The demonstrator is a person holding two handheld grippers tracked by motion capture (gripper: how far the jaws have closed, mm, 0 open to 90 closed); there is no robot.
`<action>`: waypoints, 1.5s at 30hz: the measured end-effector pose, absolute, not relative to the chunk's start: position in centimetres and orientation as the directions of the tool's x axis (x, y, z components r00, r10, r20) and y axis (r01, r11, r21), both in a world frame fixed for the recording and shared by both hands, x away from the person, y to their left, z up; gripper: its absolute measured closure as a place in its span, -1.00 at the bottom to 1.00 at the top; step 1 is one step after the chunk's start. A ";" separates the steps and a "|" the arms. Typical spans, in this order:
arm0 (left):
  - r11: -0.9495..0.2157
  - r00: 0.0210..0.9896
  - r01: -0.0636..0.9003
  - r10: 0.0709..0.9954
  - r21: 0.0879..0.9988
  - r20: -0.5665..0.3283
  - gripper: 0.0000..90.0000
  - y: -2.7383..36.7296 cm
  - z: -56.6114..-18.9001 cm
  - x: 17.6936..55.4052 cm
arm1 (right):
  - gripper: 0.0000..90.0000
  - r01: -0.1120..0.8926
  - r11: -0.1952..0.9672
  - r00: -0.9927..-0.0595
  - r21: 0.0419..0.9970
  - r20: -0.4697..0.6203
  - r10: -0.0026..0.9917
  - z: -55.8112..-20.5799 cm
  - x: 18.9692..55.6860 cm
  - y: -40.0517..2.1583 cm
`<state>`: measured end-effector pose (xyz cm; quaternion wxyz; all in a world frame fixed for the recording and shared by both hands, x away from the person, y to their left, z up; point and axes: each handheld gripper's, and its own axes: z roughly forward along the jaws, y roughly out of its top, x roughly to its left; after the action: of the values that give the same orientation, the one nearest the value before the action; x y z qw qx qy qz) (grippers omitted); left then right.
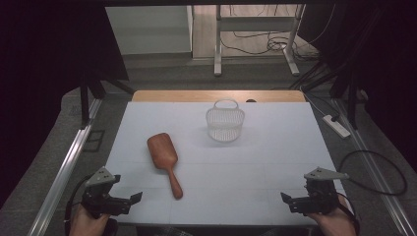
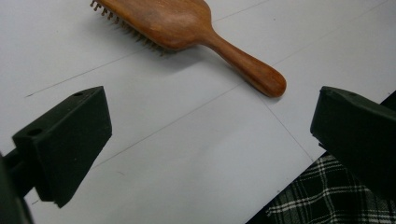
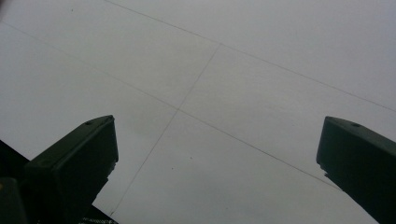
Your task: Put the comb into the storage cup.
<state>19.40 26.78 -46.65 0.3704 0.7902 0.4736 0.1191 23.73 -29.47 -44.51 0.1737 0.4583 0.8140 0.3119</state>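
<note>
A wooden paddle hairbrush [image 1: 165, 161] lies bristles down on the white table [image 1: 255, 162], left of centre, its handle toward the near edge. In the left gripper view the hairbrush [image 2: 187, 32] sits ahead of the jaws, apart from them. A white slatted basket [image 1: 225, 122] with a handle stands upright toward the far middle. My left gripper [image 1: 135, 199] rests at the near left corner, open and holding nothing, as the left gripper [image 2: 210, 144] view confirms. At the near right corner my right gripper [image 1: 286, 200] is open too, and the right gripper [image 3: 217, 163] has bare table between its jaws.
The table's near edge [image 2: 280, 191] runs close under the left jaws, with plaid fabric [image 2: 317, 200] below it. A wooden strip [image 1: 216, 96] borders the far edge. A power strip [image 1: 336, 125] and cables lie on the floor to the right.
</note>
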 end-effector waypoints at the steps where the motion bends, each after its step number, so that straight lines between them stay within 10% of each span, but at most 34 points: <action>1: -0.277 0.523 0.661 0.837 0.697 -0.163 -1.00 26.8 -46.7 19.4 | -1.00 0.638 0.386 -0.520 0.666 0.003 0.854 -44.5 23.7 -29.5; 45: -0.368 0.610 0.637 0.778 0.678 -0.151 -1.00 24.5 -46.2 22.8 | -1.00 0.643 0.387 -0.531 0.661 0.020 0.847 -44.6 23.9 -29.5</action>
<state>22.79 24.52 -46.22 0.3614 0.8212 0.4307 0.0977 23.86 -29.53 -44.56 0.1629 0.4560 0.8167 0.3138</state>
